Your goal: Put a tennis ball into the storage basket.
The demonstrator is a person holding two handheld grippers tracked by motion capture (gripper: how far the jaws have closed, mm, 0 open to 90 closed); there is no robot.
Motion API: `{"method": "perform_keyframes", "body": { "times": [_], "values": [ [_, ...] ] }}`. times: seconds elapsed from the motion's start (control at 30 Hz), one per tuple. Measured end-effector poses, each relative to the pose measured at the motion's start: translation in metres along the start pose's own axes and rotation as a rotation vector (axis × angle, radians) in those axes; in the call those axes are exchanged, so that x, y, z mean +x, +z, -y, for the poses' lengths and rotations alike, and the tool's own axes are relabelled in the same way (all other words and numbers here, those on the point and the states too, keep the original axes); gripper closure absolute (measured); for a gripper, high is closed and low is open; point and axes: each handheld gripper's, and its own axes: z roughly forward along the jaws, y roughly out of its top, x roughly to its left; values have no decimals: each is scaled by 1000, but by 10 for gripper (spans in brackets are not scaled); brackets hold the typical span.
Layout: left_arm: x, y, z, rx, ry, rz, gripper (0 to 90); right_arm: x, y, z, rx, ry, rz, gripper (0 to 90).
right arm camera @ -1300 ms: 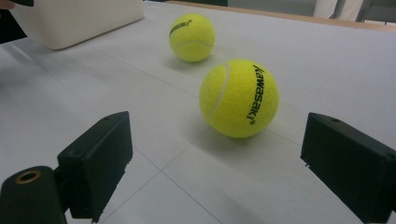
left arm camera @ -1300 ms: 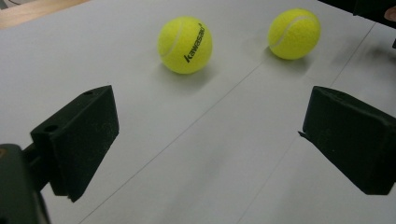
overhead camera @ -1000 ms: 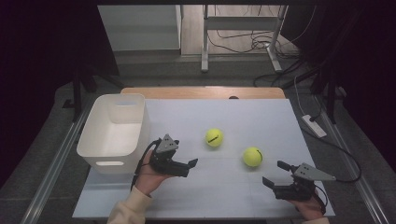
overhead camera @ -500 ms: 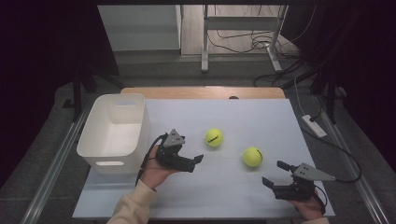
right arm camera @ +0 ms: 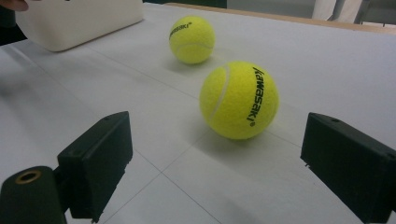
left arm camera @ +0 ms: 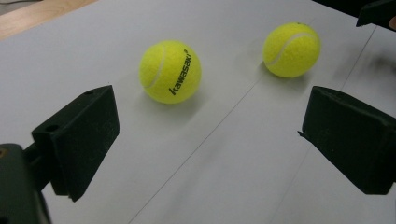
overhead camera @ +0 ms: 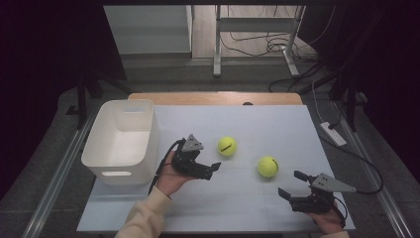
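Approach stage: both grippers' jaws stood wide, nothing held.
Left gripper faced nearer ball; next move probably called for advancing around it.

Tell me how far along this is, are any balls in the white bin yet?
None yet: the white bin looks empty. Both tennis balls lie on the table. In hand: the left gripper, open, points at the nearer ball; the right gripper, open, faces the other. Both grasps remain.

A white bin stands at the left of the white counter, two yellow tennis balls lie apart near the middle, and cables lie on the floor behind.
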Motion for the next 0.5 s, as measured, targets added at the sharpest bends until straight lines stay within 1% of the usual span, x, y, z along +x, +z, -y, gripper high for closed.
{"method": "perform_keyframes", "body": {
  "times": [0.1, 0.17, 0.37, 0.5],
  "values": [
    [0, 4, -4, 2, -4, 3, 49, 0, 0, 0, -4, 2, 4, 90],
    [-1, 6, -5, -1, 0, 6, 50, -1, -1, 0, -4, 2, 4, 90],
    [-2, 11, -11, 14, 15, 6, 50, 0, -1, 0, -1, -1, 3, 90],
    [0, 14, -13, 18, 10, 2, 50, 0, -1, 0, -3, 0, 4, 90]
  ]
}}
